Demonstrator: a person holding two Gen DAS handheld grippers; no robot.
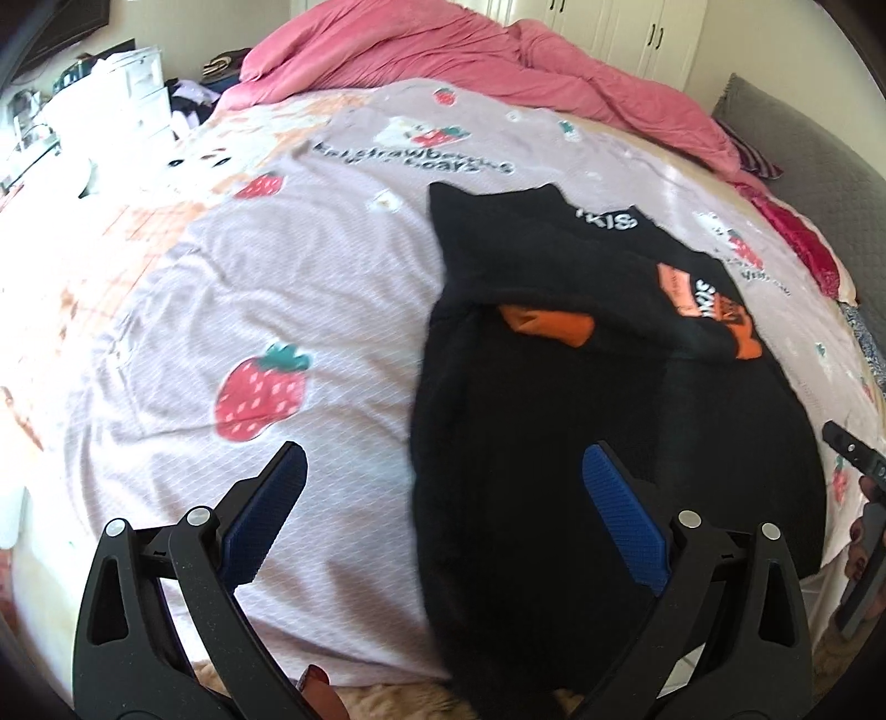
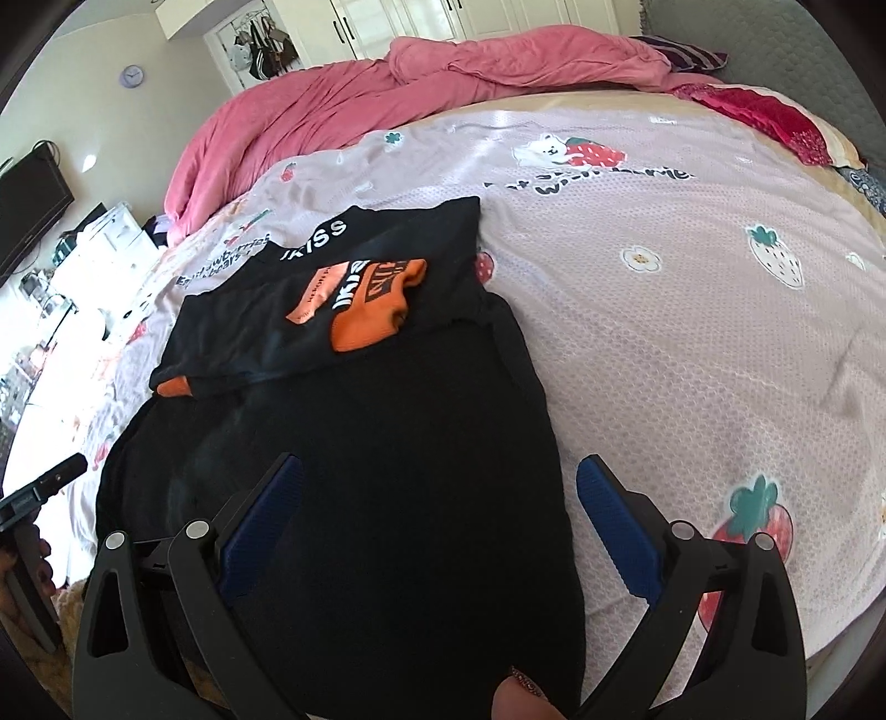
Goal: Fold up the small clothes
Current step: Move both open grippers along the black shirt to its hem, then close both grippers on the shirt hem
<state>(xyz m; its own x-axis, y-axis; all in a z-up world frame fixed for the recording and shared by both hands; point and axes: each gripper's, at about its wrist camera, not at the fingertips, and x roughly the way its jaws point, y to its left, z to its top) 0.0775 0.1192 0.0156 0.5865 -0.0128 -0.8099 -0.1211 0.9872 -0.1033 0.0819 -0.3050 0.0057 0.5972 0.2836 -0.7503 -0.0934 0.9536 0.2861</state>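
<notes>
Black garment w/ orange trim lies on the strawberry-print bedsheet, near the bed's front edge; in the right wrist view it shows at. We see its upper part already folded: both sleeves are laid across the body, each w/ an orange cuff, the other cuff at. White lettering runs along the collar area at the far end. Lower body part lies flat, spread toward us, hem reaching the bed edge.

Left gripper: jaws wide apart, holding nothing. It hovers over the garment's left edge, one blue pad over bare sheet, the other over black cloth. Contact w/ the fabric: can't tell.

Right gripper: jaws likewise spread, nothing between them. It straddles the garment's right edge, left pad over black cloth, right pad over the sheet.

Each gripper shows at the margin of the other's view: right one at, left one at.

Pink duvet is bunched along the far side of the bed. White wardrobe doors stand beyond it. Red cloth lies by the grey headboard. Round wall clock hangs far left in the right wrist view.
</notes>
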